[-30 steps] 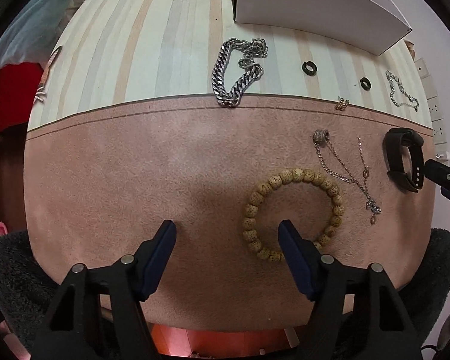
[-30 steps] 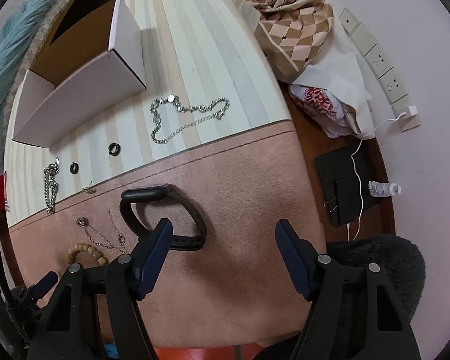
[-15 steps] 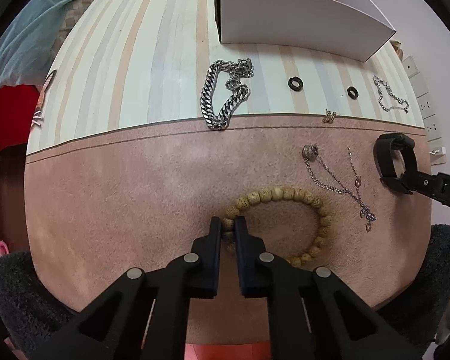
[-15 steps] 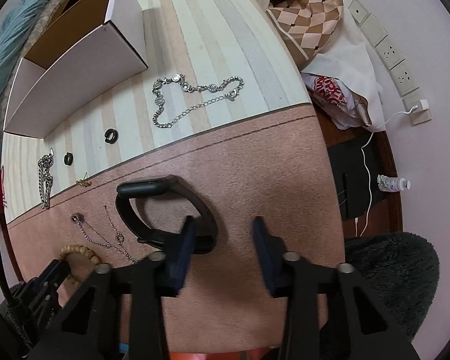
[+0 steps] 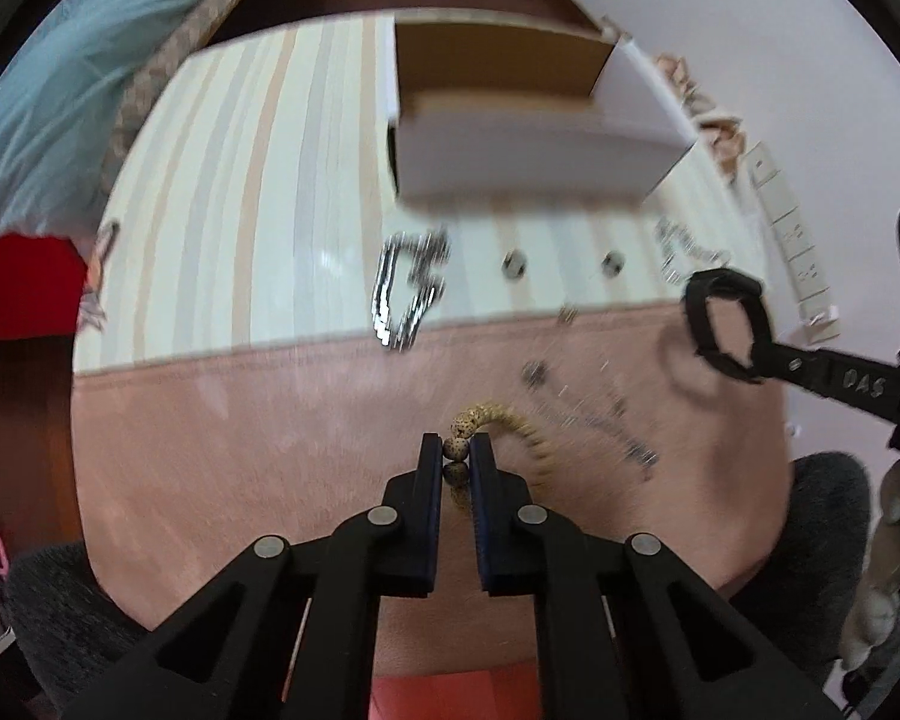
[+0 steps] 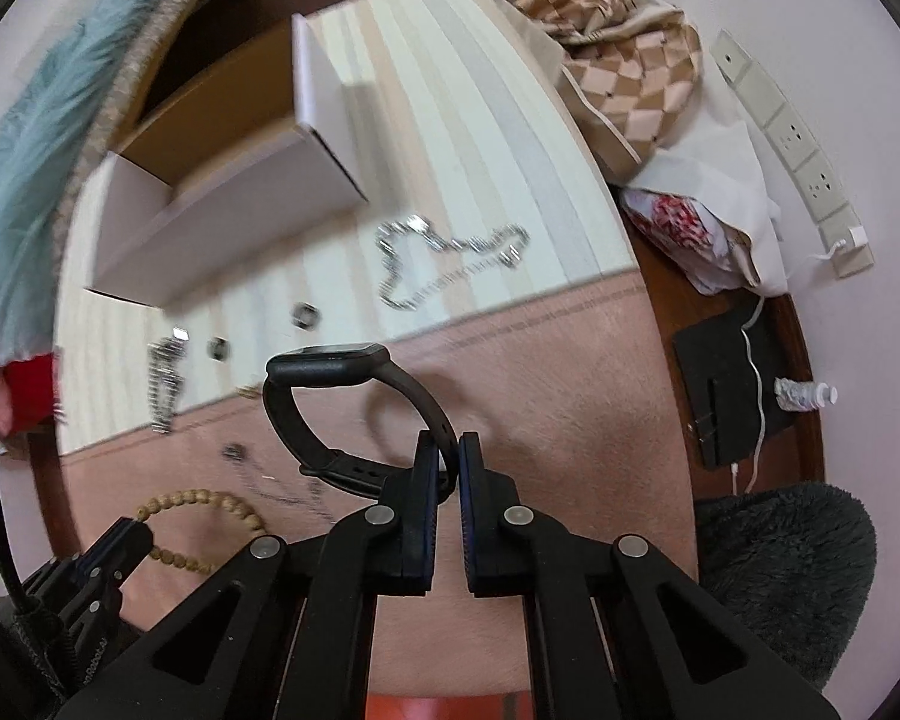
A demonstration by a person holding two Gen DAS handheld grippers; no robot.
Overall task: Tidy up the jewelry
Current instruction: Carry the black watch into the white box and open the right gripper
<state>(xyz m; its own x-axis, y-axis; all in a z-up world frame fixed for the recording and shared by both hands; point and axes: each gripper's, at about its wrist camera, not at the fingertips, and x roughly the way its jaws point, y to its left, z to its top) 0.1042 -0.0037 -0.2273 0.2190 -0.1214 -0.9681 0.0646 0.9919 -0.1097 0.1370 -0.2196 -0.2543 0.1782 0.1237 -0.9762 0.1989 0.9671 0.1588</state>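
My left gripper (image 5: 456, 450) is shut on the wooden bead bracelet (image 5: 525, 429) and holds it lifted above the pink mat; it also shows in the right wrist view (image 6: 201, 504). My right gripper (image 6: 448, 450) is shut on the strap of the black smartwatch (image 6: 330, 360) and holds it raised; it also shows in the left wrist view (image 5: 723, 324). The open white cardboard box (image 5: 528, 120) stands at the back of the table. On the table lie a thick silver chain (image 5: 408, 294), two black rings (image 5: 513, 264), a thin silver bracelet (image 6: 450, 264) and a pendant necklace (image 5: 594, 414).
A checkered cloth (image 6: 618, 48) and a white bag (image 6: 702, 222) lie past the table's right edge. A black device with a white cable (image 6: 732, 372) sits on a brown side surface. A grey fuzzy seat (image 6: 786, 570) is at the near right. Blue fabric (image 5: 60, 90) is at the left.
Both grippers have closed fully on their items and lifted them off the mat, the left with the bead bracelet, the right with the watch. Both views have moved toward the box.
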